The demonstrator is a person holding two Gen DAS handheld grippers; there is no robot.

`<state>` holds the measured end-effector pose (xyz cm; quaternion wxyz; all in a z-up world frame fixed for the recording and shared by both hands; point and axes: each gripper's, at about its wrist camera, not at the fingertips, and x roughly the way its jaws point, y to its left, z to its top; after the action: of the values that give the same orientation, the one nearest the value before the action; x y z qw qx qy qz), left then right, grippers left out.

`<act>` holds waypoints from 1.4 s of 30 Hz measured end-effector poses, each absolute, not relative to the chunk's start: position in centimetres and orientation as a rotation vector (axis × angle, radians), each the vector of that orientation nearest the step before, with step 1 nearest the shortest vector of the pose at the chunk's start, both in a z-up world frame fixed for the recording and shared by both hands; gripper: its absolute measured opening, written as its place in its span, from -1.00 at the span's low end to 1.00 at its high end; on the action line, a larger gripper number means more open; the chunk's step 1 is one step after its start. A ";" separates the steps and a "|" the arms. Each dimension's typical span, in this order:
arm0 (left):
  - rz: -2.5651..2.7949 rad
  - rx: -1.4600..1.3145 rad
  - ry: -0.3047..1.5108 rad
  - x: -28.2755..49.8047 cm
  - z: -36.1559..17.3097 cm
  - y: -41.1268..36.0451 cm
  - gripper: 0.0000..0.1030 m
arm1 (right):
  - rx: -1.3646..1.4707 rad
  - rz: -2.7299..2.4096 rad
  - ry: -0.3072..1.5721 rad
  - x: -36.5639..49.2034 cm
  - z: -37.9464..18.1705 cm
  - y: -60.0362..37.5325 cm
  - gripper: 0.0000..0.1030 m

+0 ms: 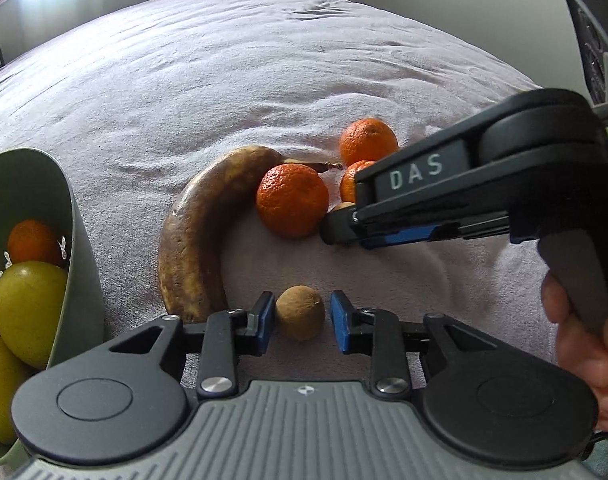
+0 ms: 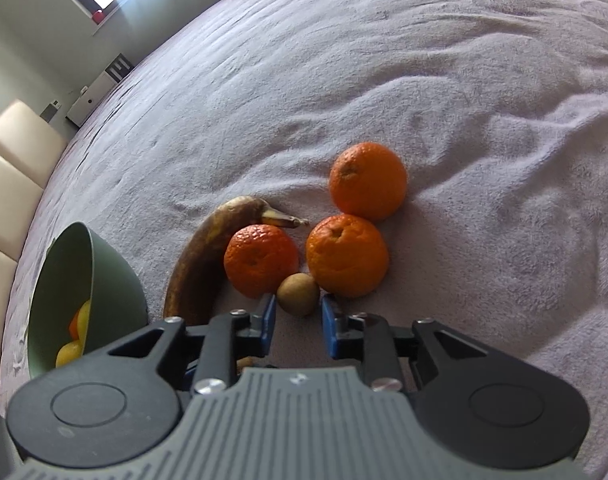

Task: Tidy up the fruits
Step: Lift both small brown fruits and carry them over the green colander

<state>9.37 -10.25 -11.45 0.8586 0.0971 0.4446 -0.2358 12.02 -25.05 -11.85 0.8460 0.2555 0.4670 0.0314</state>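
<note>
Two small brown fruits are lying on the blanket-covered bench (image 1: 223, 80), and each of my jaws is lining up on one. My left gripper (image 1: 299, 314) is pointing down at the near brown fruit (image 1: 299, 312), low in the centre of the left wrist view. Its jaws are standing a little apart with the fruit between the blue pads (image 1: 263, 320). A thin gap is showing on the right side, so they are not gripping it.

My right gripper (image 2: 296, 308) is reaching in from the right of that view, with my right hand (image 1: 592, 344) wrapping its handle. Its jaws are nearly closed and are pinching the near sides of the far brown fruit (image 2: 297, 294), which is sitting tucked between two mandarins (image 2: 261, 266) (image 2: 347, 255). A third mandarin (image 2: 368, 180) is resting just above them, touching the right one. The browned banana (image 1: 199, 232) is curving around the left mandarin. The green bowl (image 1: 83, 260) is standing at the left edge, holding a mandarin and yellow-green fruit.
</note>
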 end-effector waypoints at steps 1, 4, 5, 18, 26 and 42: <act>-0.494 0.200 0.935 9.4 -11.5 -10.2 -0.37 | 0.539 0.064 0.984 12.2 -11.9 -24.9 -0.58; -0.490 0.186 0.939 9.4 -11.4 -10.1 -0.44 | 0.528 0.054 0.984 12.4 -12.0 -24.7 -0.58; -0.489 0.180 0.941 9.5 -11.4 -10.0 -0.44 | 0.522 0.053 0.985 12.4 -12.0 -24.6 -0.59; -0.456 0.151 0.895 8.7 -9.0 -10.0 -0.44 | 0.476 0.055 0.978 11.8 -9.8 -24.0 -0.61; -0.409 0.084 0.857 7.4 -5.4 -8.2 -0.44 | 0.461 0.092 0.928 10.7 -7.0 -23.3 -0.60; -0.143 -0.197 0.929 7.0 -0.6 2.0 -0.44 | 0.271 0.278 0.843 8.9 -2.0 -16.6 -0.60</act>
<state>7.03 2.02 -0.60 0.8869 -0.0949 0.4468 -0.0690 8.87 -16.57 -2.05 0.8942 0.1306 0.4067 0.1340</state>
